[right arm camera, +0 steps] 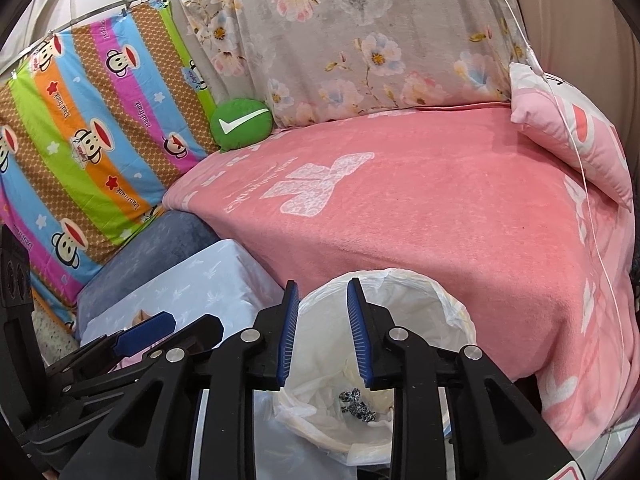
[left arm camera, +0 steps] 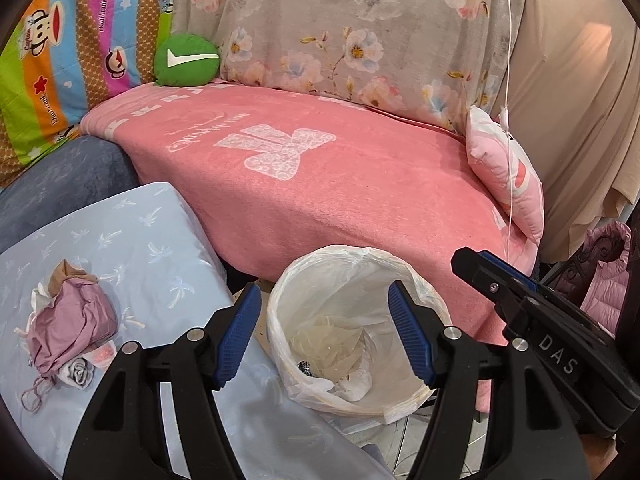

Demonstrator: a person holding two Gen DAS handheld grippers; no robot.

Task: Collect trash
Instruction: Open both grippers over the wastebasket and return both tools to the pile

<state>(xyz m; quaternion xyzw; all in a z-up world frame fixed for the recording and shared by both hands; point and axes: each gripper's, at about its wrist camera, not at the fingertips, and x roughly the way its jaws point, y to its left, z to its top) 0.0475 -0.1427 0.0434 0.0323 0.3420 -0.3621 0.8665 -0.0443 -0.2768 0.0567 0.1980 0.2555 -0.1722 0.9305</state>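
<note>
- Trash bin: round, white, lined with a white plastic bag whose edge folds over the rim. Stands upright on the floor, mouth up and long axis vertical, touching the front of the pink blanket and just beside the pale blue cushion.
- Bin contents: a small dark speckled scrap on the bottom, crumpled white paper beside it, and a sheet of yellowish clear film against the inner wall.
- Left tongs: spread wide, nothing between the blue pads, held over the bin mouth and tilted down into it.
- Right tongs: parted by a narrow gap, empty, also over the bin mouth, just beside the left tongs.
- Cloth bundle: mauve fabric with tan and white pieces and a loose cord, lying on the pale blue cushion, well apart from the bin.
- Grey fabric rose: touching the near side of the bundle.
- Green round cushion: white tick mark, at the back left corner of the blanket.
- Pink pillow: propped at the blanket's right end.
- Backdrop: grey floral sheet; striped cartoon-monkey sheet on the left.
</note>
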